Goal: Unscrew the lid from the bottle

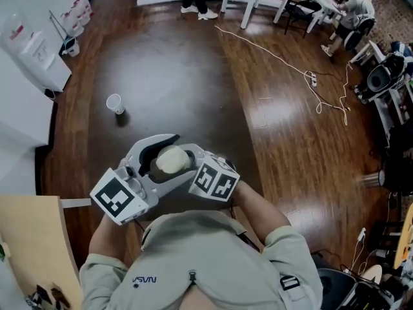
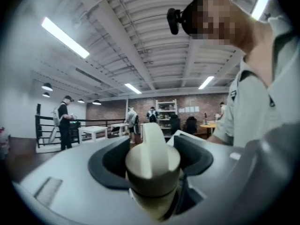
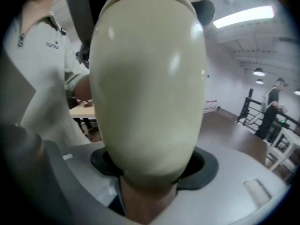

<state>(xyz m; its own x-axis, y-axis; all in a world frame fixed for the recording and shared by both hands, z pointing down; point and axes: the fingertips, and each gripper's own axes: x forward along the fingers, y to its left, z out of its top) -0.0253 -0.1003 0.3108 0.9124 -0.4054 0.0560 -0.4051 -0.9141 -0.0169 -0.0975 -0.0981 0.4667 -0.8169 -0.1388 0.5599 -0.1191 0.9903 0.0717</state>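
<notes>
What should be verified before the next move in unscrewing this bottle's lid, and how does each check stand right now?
1. The left gripper is closed on the lid: ok, the pads touch both its sides.
2. The right gripper is closed on the bottle: ok, its body fills the jaws.
3. Lid loosened yet: cannot tell; it sits on the neck.
4. Room for both grippers to twist without bumping: cannot tell; they crowd together in the head view.
5. Bottle clear of the floor: ok, it is held in the air.
</notes>
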